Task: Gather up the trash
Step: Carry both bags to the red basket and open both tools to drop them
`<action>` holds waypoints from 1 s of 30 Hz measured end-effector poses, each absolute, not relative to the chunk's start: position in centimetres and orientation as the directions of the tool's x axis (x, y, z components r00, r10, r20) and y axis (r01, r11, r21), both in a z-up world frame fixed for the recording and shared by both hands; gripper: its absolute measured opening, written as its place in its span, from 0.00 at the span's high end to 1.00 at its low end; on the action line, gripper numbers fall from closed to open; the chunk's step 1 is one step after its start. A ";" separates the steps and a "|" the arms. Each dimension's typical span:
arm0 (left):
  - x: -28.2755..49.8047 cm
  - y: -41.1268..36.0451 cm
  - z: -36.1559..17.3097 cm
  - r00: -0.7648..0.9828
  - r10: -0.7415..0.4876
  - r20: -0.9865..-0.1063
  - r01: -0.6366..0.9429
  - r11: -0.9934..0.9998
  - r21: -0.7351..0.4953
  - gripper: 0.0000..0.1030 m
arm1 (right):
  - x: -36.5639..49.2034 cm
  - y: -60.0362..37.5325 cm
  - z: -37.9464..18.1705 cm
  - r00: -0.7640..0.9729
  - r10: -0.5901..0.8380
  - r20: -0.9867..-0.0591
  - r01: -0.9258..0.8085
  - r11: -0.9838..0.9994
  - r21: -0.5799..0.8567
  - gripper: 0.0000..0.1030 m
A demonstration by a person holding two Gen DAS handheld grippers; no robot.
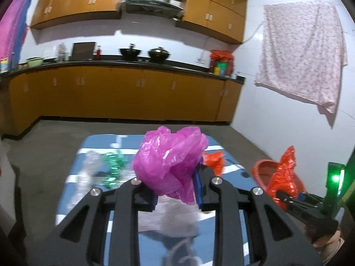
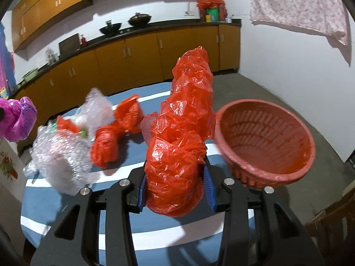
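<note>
Left wrist view: left hand-held gripper clamps a pink bag. Right hand-held gripper clamps a red bag beside the basket, above the worktop.

A home kitchen: wooden cabinets, range hood, woks on the counter.

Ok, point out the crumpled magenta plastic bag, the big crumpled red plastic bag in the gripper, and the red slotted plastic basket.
crumpled magenta plastic bag [image 1: 170, 164], left wrist view, middle of the bunch.
big crumpled red plastic bag [image 2: 177, 168], right wrist view, lower bulge between the pads.
red slotted plastic basket [image 2: 261, 130], right wrist view, inner wall.
</note>
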State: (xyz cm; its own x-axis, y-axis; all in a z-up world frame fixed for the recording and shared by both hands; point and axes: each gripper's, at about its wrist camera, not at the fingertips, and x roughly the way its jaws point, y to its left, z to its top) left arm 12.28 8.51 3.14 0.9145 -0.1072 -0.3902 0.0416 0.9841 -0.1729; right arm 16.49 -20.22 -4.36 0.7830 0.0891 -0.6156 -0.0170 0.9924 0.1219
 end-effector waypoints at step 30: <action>26.6 -18.2 -4.9 0.693 -0.511 -0.509 0.466 0.856 -0.224 0.75 | 21.1 -37.2 -5.6 0.775 -0.103 -0.623 0.242 0.960 0.142 0.59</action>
